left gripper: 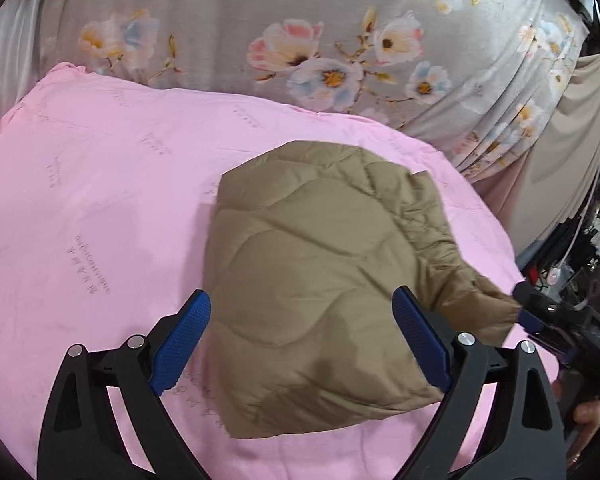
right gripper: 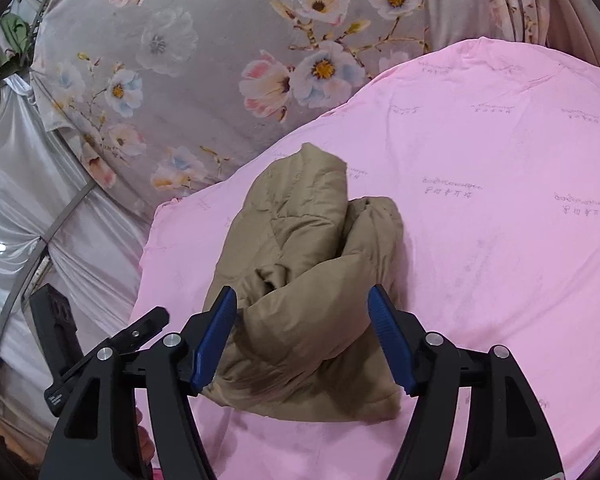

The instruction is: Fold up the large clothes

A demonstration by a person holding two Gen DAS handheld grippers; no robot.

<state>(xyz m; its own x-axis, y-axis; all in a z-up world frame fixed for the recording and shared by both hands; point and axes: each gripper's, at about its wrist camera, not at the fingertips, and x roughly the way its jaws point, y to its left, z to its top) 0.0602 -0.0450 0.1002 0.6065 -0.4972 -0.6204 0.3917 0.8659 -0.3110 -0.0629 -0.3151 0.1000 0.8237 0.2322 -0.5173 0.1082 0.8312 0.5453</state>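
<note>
A tan quilted jacket (left gripper: 320, 272) lies folded into a thick bundle on a pink cloth (left gripper: 100, 200). My left gripper (left gripper: 300, 294) hovers over its near edge, open wide, with neither blue pad touching the fabric. In the right wrist view the same jacket (right gripper: 312, 280) shows its bunched, layered end. My right gripper (right gripper: 302, 291) stands open above that end, with the bundle below and between the fingers but not pinched. The right gripper's dark body (left gripper: 540, 308) shows beside the jacket's right corner in the left wrist view.
The pink cloth (right gripper: 480, 240) covers a bed over a grey floral sheet (left gripper: 320, 40). Pale satin drapes (right gripper: 28, 200) and a metal frame hang at one side. Dark clutter (left gripper: 596, 240) lines the other side. A hand (left gripper: 588, 412) grips the right tool.
</note>
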